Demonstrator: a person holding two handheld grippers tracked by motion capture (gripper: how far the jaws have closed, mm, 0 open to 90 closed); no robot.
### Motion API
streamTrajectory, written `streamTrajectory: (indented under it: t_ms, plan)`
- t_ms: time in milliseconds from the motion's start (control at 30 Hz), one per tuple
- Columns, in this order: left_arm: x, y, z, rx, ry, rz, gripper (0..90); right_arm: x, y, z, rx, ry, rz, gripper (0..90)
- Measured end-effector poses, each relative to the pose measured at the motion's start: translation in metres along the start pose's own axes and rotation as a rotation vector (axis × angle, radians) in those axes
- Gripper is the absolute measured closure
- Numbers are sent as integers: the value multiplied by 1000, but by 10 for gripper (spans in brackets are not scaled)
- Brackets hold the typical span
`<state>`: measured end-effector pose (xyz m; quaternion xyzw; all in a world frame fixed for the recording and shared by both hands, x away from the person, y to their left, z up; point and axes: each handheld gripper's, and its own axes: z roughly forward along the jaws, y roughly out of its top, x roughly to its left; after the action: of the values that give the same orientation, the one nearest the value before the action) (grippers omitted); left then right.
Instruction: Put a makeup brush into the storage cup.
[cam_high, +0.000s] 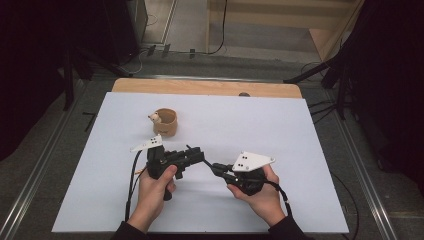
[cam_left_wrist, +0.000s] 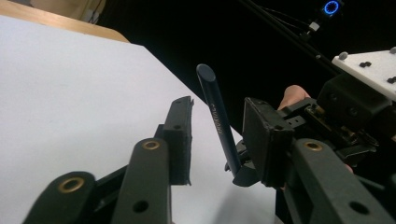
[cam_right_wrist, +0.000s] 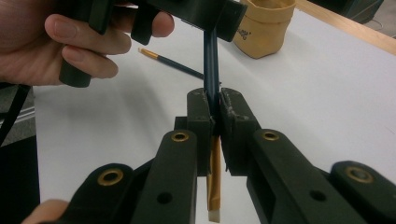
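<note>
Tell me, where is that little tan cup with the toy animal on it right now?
In the high view the tan cup stands on the white table, left of centre and beyond the left gripper; the right gripper view shows it at the top.

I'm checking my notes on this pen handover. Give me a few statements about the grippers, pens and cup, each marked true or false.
1. The right gripper is clamped on a dark pen. True.
2. The left gripper pinches that pen too. False: the pen stands between its jaws with a gap on each side.
3. A second pen lies on the table. True.
4. The tan cup lies tipped over. False: it stands upright.
</note>
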<state>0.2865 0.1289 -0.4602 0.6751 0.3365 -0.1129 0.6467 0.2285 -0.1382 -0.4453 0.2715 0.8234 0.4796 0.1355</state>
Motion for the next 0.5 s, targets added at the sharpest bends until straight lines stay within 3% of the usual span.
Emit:
streamTrajectory:
  t_ms: [100,200,300,400,500]
  plan:
    - [0,0,-1,1,-10,-2,698,0,-1,1,5,4,-1,848]
    - [-1,0,-1,8,-28,1,828,-1,-3,3,0,17,-13,847]
    - [-3,0,0,11,-35,10,859,-2,-7,7,-6,26,-28,836]
    - [-6,1,-3,-7,6,53,860,-4,-9,8,-35,-37,15,639]
    - [-7,4,-9,-39,39,74,860,-5,-10,7,-41,-49,28,635]
